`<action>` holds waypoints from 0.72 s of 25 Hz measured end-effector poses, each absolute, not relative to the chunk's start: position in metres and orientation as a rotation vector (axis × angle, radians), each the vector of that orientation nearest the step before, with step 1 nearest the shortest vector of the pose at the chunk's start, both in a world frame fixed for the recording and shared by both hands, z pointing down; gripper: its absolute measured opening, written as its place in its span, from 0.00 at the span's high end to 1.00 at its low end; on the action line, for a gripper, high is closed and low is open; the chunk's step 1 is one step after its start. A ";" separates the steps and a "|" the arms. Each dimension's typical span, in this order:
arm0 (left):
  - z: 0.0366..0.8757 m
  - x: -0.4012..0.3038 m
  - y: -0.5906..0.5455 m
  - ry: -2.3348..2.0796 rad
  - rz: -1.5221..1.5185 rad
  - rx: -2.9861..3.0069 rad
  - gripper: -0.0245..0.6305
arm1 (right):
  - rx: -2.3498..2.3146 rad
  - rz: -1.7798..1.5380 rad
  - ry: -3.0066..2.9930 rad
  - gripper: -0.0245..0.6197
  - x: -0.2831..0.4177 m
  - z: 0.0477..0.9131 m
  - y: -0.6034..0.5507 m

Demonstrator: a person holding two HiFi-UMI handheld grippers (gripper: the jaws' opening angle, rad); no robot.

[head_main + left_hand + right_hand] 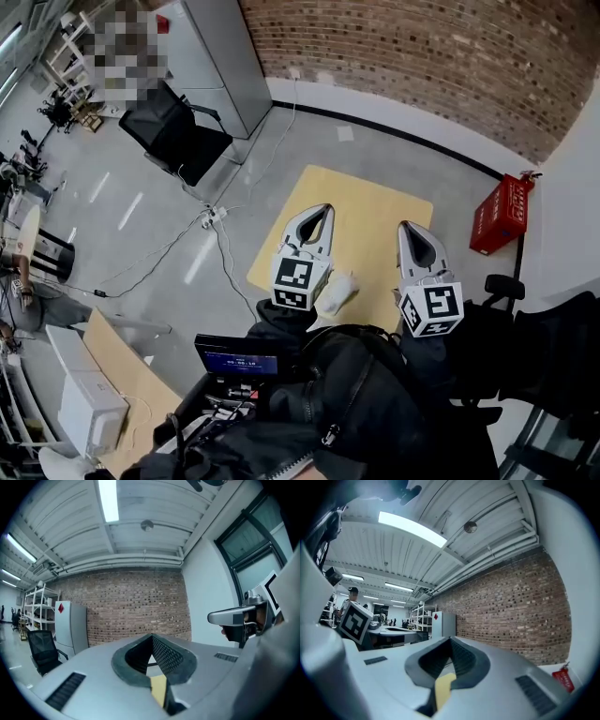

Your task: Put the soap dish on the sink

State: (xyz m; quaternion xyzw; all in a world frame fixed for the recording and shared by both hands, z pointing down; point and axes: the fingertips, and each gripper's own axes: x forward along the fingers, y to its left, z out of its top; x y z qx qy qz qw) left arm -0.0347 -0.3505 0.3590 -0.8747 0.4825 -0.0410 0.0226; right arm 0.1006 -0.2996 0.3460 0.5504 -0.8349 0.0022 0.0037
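Observation:
No soap dish and no sink appears in any view. In the head view both grippers are held side by side in front of the person, pointing forward over the floor. My left gripper (322,209) is shut with nothing between its jaws; in the left gripper view (152,639) its black pads meet at the tip against a brick wall. My right gripper (410,228) is likewise shut and empty, and the right gripper view (451,641) shows its pads touching at the tip. Each gripper carries a marker cube (300,282) at its rear.
Below the grippers a yellow mat (361,211) lies on the grey floor. A red crate (500,214) stands by the white wall at right. A black office chair (176,133) and a grey cabinet (223,58) are at the back left. Cables (214,217) cross the floor; a small screen (237,357) is near.

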 end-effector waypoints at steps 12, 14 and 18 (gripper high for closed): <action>0.352 -0.033 -0.353 1.502 -0.118 -2.697 0.96 | 1.714 -0.013 -2.628 0.95 0.100 0.342 -0.303; 0.352 -0.033 -0.353 1.499 -0.119 -2.699 0.96 | 1.712 -0.014 -2.630 0.95 0.099 0.341 -0.303; 0.354 -0.032 -0.352 1.503 -0.123 -2.703 0.96 | 1.716 -0.016 -2.632 0.95 0.099 0.341 -0.302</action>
